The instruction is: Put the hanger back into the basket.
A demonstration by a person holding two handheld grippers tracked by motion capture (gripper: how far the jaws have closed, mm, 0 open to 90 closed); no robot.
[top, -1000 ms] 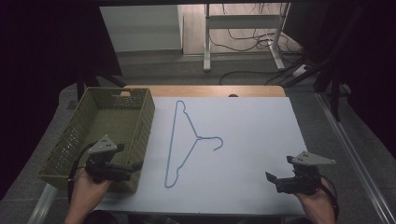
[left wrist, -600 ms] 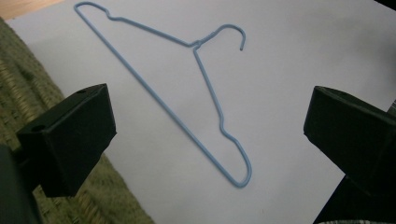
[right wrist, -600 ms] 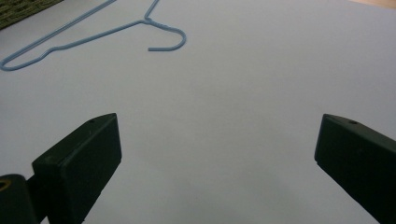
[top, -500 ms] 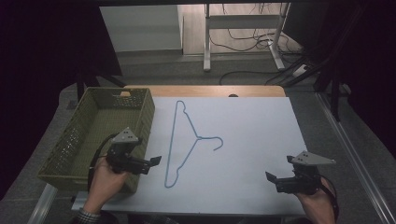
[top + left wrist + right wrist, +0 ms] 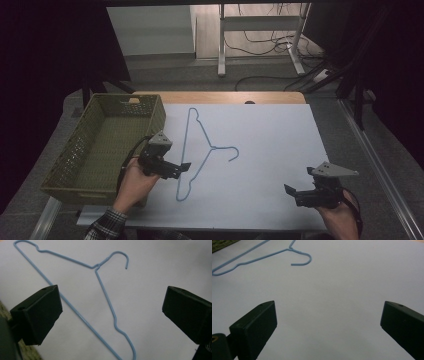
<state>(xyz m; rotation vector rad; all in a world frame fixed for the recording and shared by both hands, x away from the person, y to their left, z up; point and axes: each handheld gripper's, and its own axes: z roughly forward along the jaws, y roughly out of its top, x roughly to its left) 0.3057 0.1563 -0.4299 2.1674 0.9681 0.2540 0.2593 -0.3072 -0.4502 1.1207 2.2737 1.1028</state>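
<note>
1. The left gripper (image 5: 186, 166) has swung in from beside the basket (image 5: 70, 162) toward the hanger (image 5: 200, 150) over the past second; it now hangs just over the hanger's long bottom wire.
2. Its fingers (image 5: 37, 315) stand wide apart and hold nothing. In the left gripper view the long wire runs past the inner edge of 1 finger, and the shoulder bend sits between the 2.
3. The hanger lies flat on the white sheet covering the table (image 5: 270, 150), just right of the basket, its hook (image 5: 231, 152) pointing toward the right side. It has not moved.
4. The right gripper (image 5: 290, 192) has stayed put near the front right of the table, well apart from the hanger. Its fingers (image 5: 254, 325) are also spread wide and empty.
5. My reading: the reach is nearly done and a pinch on the wire comes next. A thin wire flat on the sheet leaves little to grip, so the fingers will probably need to come down to the surface before closing.
</note>
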